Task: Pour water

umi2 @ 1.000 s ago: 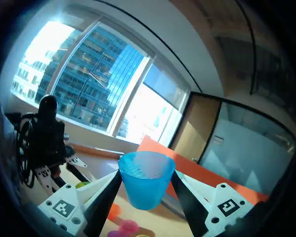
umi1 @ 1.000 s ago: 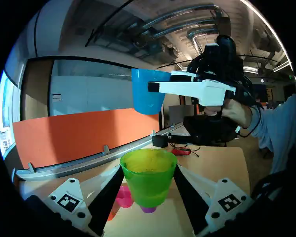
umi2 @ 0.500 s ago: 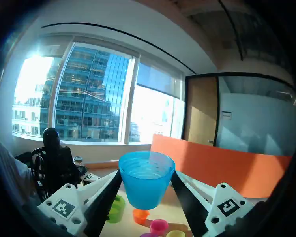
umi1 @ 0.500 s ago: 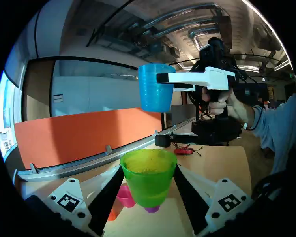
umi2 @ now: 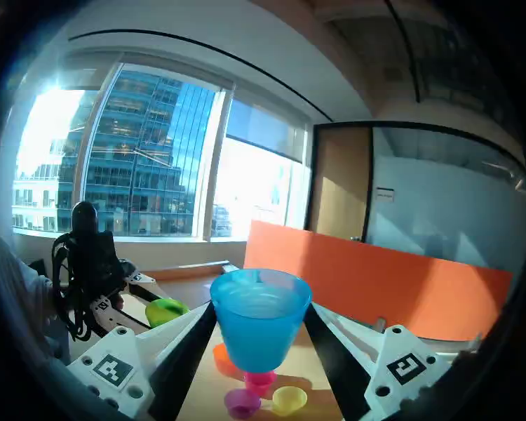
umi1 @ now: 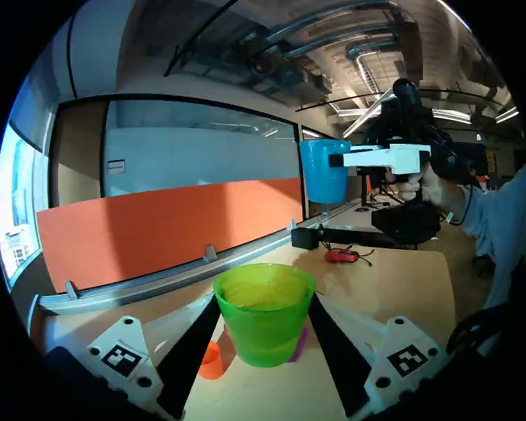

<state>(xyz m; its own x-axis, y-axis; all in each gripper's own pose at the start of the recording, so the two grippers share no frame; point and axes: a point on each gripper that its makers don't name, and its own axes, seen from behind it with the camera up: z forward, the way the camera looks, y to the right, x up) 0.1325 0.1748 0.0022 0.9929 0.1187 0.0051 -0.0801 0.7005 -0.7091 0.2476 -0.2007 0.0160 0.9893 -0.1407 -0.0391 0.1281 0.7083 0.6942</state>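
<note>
Clamped in the right hand-held gripper (umi2: 260, 328), the upright blue cup (umi2: 260, 319), high and far right of the green cup (umi1: 264, 312) pinched by the left hand-held gripper (umi1: 264, 328), should centre over it, then tilt slowly.

We see a pale wooden tabletop (umi1: 403, 281). A small orange cup (umi2: 224, 359) sits on it, with a pink cup (umi2: 259, 382) just beside it. A purple cup (umi2: 240, 402) and a yellow cup (umi2: 289, 398) stand near it, side by side. Well apart from the orange cup, toward the tabletop's far end, lie a red object (umi1: 341, 255) with thin cables and a black box (umi1: 309, 237).
</note>
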